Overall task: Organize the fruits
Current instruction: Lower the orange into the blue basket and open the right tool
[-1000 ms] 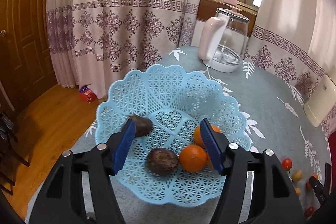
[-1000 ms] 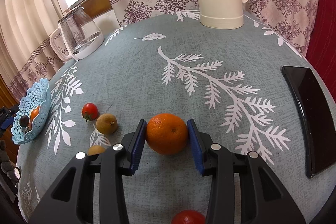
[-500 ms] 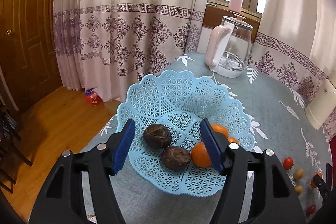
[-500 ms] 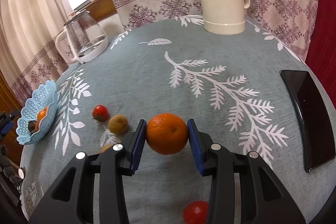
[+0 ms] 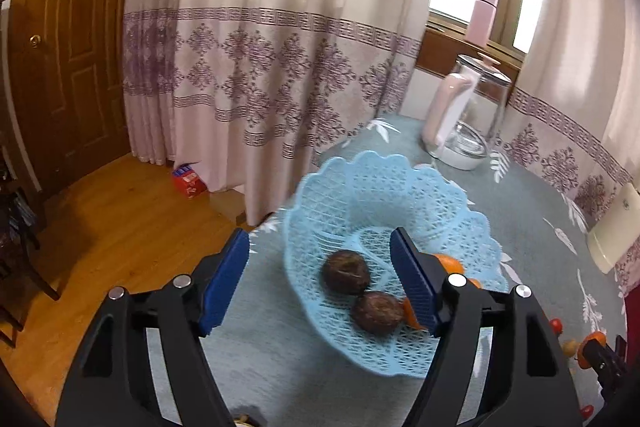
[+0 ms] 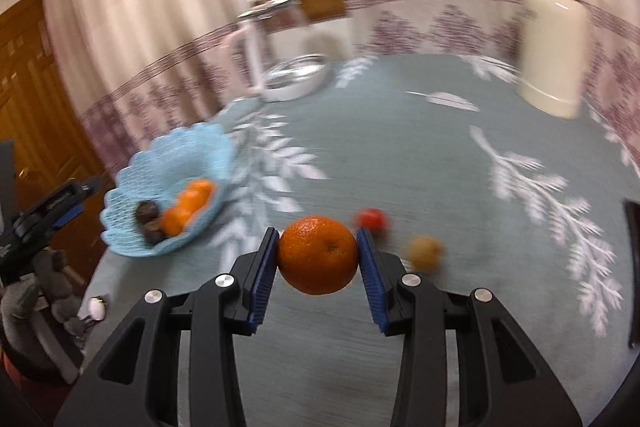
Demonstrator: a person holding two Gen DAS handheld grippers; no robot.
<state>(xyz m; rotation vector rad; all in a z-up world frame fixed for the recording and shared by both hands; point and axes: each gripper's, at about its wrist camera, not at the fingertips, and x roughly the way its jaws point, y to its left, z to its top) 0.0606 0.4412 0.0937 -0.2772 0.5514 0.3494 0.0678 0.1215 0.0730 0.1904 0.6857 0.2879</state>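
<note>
My right gripper [image 6: 318,253] is shut on an orange [image 6: 318,255], held above the tablecloth. Left of it and farther away, the light blue lattice basket [image 6: 132,247] holds oranges [image 6: 188,205] and two dark passion fruits [image 6: 145,211]. In the left wrist view the same basket [image 5: 372,187] lies just ahead. My left gripper [image 5: 320,279] is open and empty, its right finger over the basket's near part. Two dark passion fruits [image 5: 346,271] show between the fingers, with oranges [image 5: 450,263] partly hidden behind the right finger.
A red tomato [image 6: 372,219] and a small brown fruit [image 6: 425,250] lie on the cloth right of the held orange. A glass kettle [image 5: 466,123] and a cream thermos jug [image 6: 554,43] stand at the back. The table edge drops to a wooden floor [image 5: 112,227] on the left.
The right gripper has swung left with the orange, bringing the basket nearer in its view. The left gripper has drawn back and to the left, staying open; the basket now sits right of centre.
</note>
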